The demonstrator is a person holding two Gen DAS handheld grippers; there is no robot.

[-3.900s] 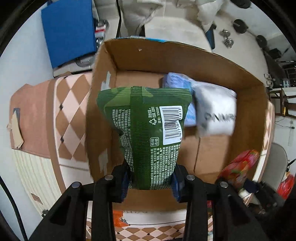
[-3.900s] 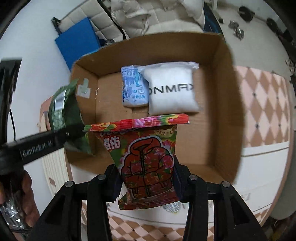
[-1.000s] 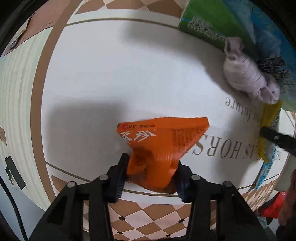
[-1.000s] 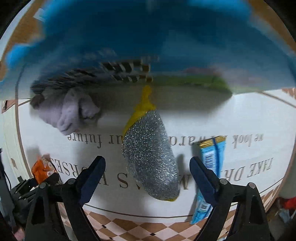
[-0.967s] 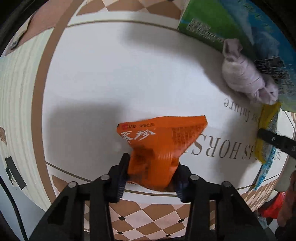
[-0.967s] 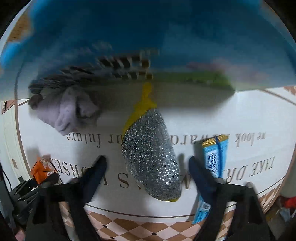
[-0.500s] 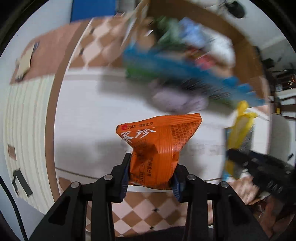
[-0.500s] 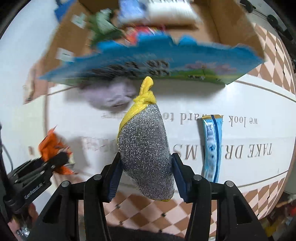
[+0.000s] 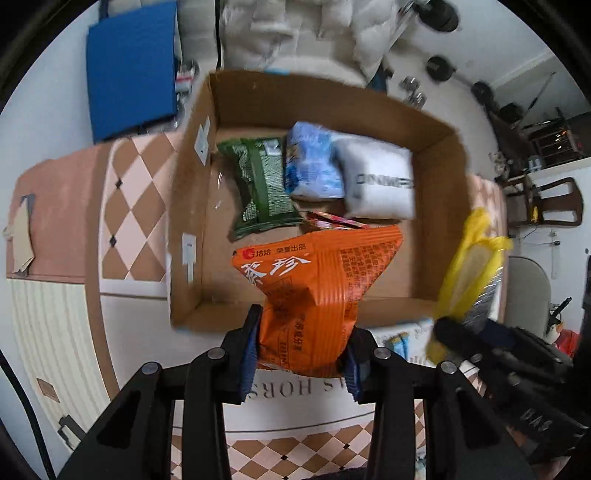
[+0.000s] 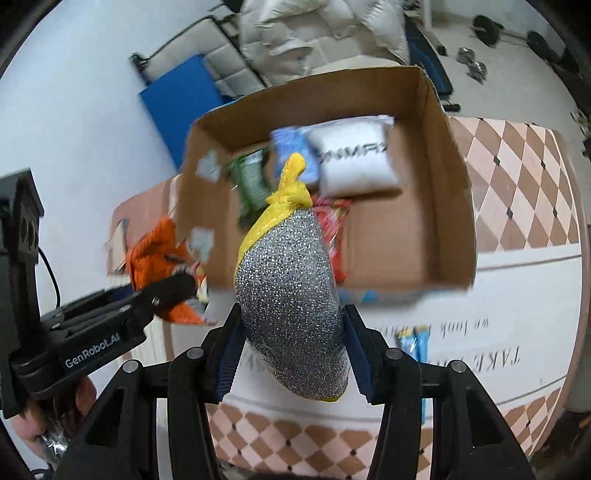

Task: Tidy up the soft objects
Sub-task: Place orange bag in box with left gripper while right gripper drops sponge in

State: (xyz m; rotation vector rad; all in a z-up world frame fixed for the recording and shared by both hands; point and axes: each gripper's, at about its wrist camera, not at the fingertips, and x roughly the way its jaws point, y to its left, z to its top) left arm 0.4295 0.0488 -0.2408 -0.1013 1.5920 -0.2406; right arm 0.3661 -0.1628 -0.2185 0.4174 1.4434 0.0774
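Note:
My left gripper (image 9: 301, 354) is shut on an orange snack packet (image 9: 314, 291) and holds it up in front of the open cardboard box (image 9: 188, 236). My right gripper (image 10: 291, 354) is shut on a silver glitter pouch with a yellow knotted top (image 10: 288, 288), also lifted before the box (image 10: 454, 206). In the box lie a green packet (image 9: 262, 184), a blue-white packet (image 9: 312, 166), a white pillow pack (image 9: 380, 181) and a red packet (image 10: 336, 229). The left gripper with the orange packet (image 10: 155, 258) shows at the left of the right wrist view.
A blue wrapped bar (image 10: 415, 349) lies on the white printed mat (image 10: 517, 295) near the box's front. A blue pad (image 9: 133, 66) and white bedding (image 9: 306, 33) lie beyond the box. A chair (image 9: 543, 203) stands at the right.
Both grippers have lifted from the mat and tilted up toward the box, each carrying its item. The right gripper, open a second ago, closed on the glitter pouch.

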